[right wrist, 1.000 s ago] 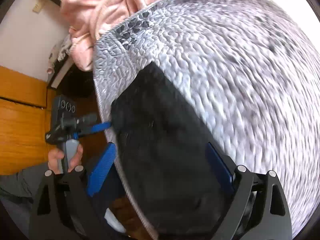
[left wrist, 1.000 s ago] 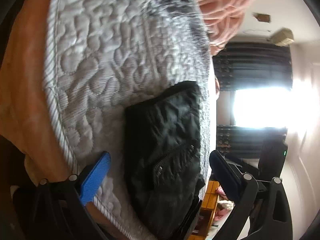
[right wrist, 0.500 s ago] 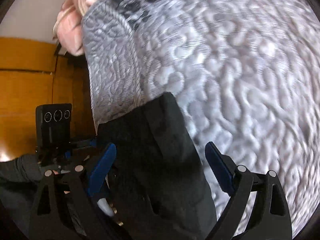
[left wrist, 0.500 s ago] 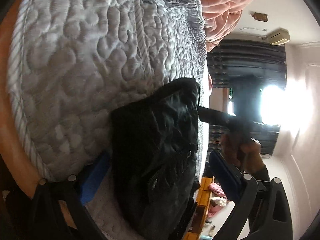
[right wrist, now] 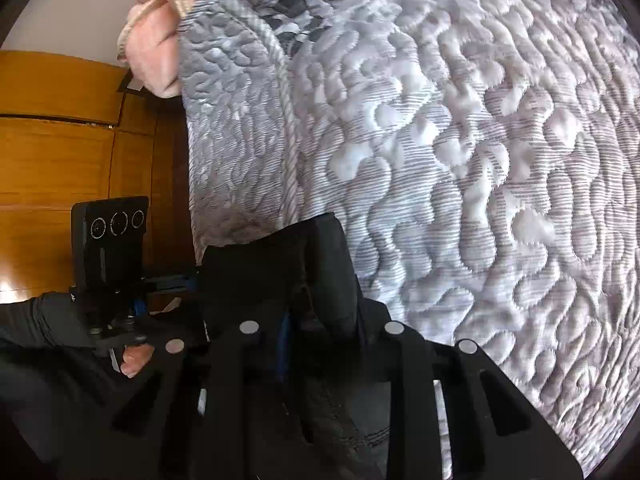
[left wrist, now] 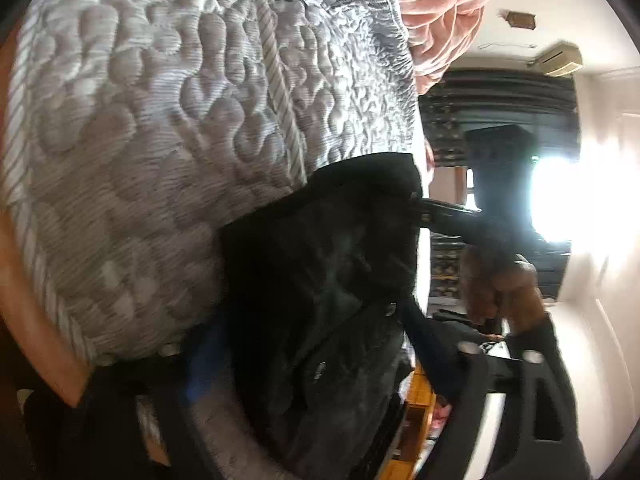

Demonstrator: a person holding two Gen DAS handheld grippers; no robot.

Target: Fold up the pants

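At the near edge of the quilted bed, the black pants lie with their long axis between the claws, the right claw clamped on one end, the left claw apart astride the other.

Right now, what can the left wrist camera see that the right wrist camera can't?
Only the left wrist view shows the bright window, the dark curtains and the white wall with a small brown fixture. Only the right wrist view shows the orange wooden panelling. Both show the black pants lying on the grey quilted bedspread, and the pink bedding bundle at its far end. Each view also catches the other tool: the right tool is shut on the pants, and the left tool reaches their opposite edge.
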